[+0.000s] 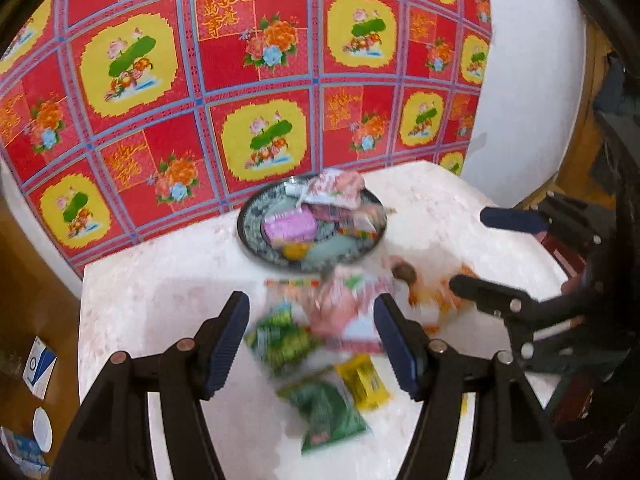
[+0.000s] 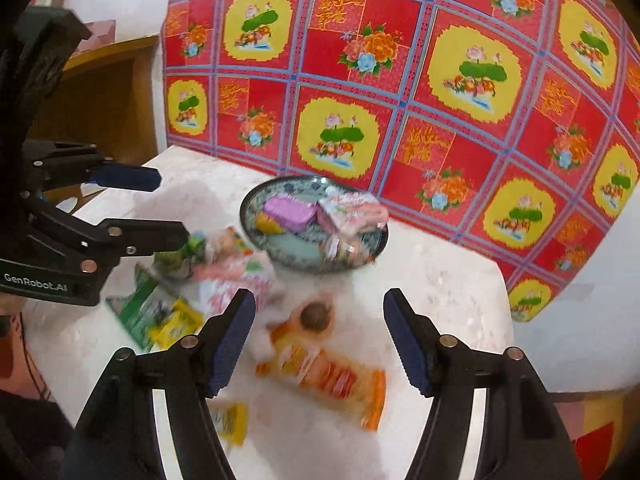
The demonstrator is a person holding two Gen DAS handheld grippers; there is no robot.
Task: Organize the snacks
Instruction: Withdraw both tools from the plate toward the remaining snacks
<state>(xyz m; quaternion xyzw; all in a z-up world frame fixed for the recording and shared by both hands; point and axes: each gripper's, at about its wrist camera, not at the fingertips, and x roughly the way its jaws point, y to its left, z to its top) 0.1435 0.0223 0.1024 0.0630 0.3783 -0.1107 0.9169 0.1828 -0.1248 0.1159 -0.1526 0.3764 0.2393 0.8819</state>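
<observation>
The left gripper (image 1: 312, 340) is spread wide and holds nothing; below it lie a pink packet (image 1: 340, 308) and green packets (image 1: 280, 340). The right gripper (image 2: 320, 340) is likewise released over an orange packet (image 2: 332, 376), whose long axis runs from upper left to lower right on the white table (image 2: 440, 280). A round brown snack (image 2: 316, 316) lies at its upper end. The plate (image 2: 256, 200) beyond holds several packets. Only the left view shows the whole dark green packet (image 1: 328, 412); only the right view shows the orange packet fully.
</observation>
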